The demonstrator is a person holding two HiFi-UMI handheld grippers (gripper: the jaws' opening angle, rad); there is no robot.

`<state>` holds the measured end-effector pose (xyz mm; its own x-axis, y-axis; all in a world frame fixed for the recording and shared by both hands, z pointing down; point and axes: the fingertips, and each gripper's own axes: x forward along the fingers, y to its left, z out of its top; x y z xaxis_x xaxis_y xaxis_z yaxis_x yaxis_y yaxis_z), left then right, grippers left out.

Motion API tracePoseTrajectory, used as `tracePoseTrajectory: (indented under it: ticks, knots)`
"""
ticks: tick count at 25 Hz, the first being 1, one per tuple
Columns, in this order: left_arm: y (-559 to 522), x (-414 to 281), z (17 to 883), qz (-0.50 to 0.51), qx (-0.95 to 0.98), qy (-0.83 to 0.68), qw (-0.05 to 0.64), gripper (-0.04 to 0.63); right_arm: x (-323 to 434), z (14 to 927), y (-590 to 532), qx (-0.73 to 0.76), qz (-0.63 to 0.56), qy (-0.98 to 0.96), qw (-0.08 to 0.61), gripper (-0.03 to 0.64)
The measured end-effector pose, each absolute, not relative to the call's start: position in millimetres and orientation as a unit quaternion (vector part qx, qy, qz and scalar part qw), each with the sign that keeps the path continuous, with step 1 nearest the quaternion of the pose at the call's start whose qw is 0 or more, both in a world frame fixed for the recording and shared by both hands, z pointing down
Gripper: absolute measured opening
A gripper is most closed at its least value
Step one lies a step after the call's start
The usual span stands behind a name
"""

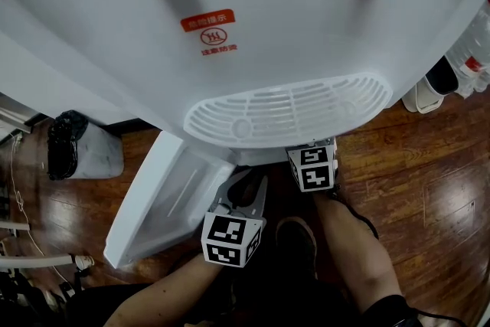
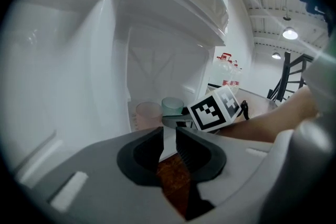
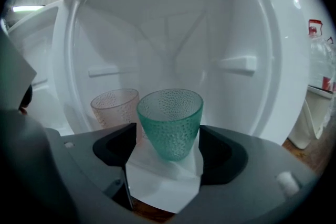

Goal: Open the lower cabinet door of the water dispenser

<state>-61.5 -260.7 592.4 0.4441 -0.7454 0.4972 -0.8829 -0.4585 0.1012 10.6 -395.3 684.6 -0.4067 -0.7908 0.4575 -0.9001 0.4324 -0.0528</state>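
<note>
Cabinet door (image 1: 161,199) already hangs wide open, just left of the left gripper (image 2: 169,136), so that hand is nearer; its jaws are a narrow empty slit. Right gripper (image 3: 168,139) reaches into the cabinet, jaws apart astride a green cup (image 3: 170,120), pads not clearly pressing. Dispenser (image 1: 306,27) hides hinge and opening from above.

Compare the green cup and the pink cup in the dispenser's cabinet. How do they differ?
The green cup is teal-green; the pink cup is pale pink. In the right gripper view the green cup stands in front, the pink cup behind it to the left. Both are upright, translucent, dimpled tumblers.
</note>
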Motion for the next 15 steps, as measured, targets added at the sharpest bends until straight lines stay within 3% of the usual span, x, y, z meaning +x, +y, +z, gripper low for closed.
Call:
tracePoseTrajectory:
  ticks: [15]
  knots:
    - [-253, -54, 587, 0.175, 0.840, -0.475, 0.194, 0.026, 14, 685, -394, 0.517, 0.169, -0.818, 0.187, 0.330]
